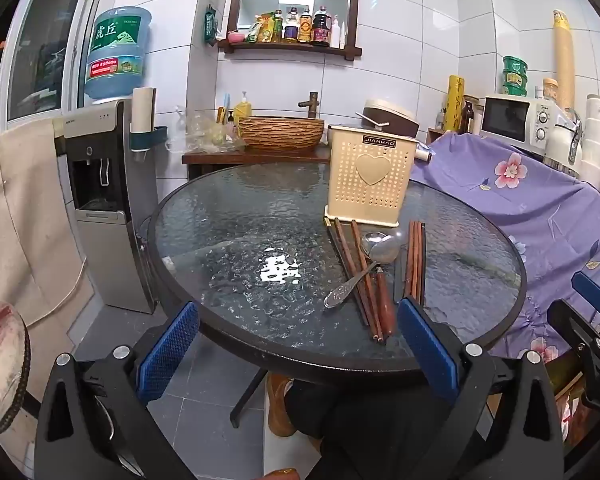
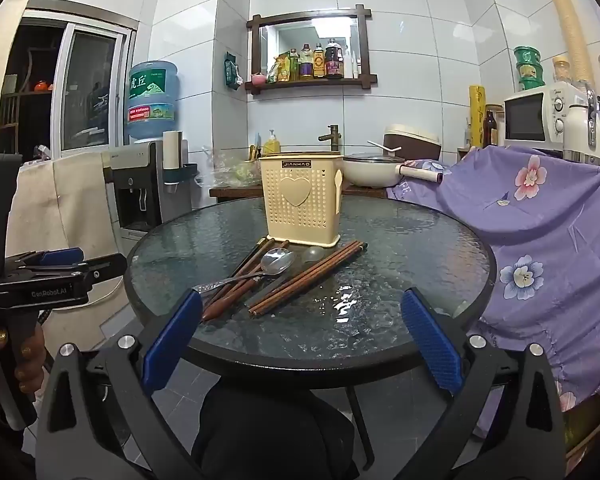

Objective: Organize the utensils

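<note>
A cream perforated utensil holder [image 1: 370,178] with a heart stands on the round glass table [image 1: 236,216]; it also shows in the right wrist view [image 2: 302,204]. In front of it lie brown chopsticks [image 1: 415,258], a metal spoon [image 1: 374,252], a brown-handled utensil [image 1: 384,306] and a clear spoon. The right wrist view shows the chopsticks [image 2: 312,276] and the metal spoon [image 2: 276,262] too. My left gripper [image 1: 296,344] is open and empty at the table's near edge. My right gripper [image 2: 300,340] is open and empty, also short of the near edge.
A water dispenser [image 1: 100,184] with a blue bottle stands left of the table. A purple floral cloth [image 1: 540,200] covers furniture on the right, with a microwave [image 1: 516,118] behind. A woven basin [image 1: 282,132] and pots sit on a counter behind the table.
</note>
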### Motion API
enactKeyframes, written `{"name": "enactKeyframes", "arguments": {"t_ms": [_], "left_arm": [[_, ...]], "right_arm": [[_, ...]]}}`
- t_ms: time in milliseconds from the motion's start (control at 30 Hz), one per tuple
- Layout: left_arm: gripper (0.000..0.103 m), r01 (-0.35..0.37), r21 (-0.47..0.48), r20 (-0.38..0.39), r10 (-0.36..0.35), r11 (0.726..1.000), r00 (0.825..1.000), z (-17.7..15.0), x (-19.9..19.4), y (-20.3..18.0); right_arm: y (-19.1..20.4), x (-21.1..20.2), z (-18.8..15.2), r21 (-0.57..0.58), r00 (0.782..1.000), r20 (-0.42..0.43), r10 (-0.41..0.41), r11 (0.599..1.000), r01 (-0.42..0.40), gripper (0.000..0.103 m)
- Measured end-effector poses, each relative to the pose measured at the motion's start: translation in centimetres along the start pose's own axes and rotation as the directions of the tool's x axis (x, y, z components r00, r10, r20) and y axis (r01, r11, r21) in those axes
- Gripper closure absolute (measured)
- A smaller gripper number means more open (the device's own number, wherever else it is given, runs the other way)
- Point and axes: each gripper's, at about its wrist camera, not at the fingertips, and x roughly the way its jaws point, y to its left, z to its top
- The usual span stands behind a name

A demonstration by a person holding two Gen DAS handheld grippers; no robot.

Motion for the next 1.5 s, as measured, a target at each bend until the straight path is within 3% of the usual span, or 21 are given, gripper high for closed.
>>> {"name": "enactKeyframes", "arguments": {"t_ms": [1500], "left_arm": [[0.006,-0.001,0.019,0.011,0.001,1.0,1.0,0.0,-0.4,-0.5]], "right_arm": [[-0.1,0.2,-0.1,0.009,1.0,-0.011,0.006,1.0,-0.006,0.005]]}}
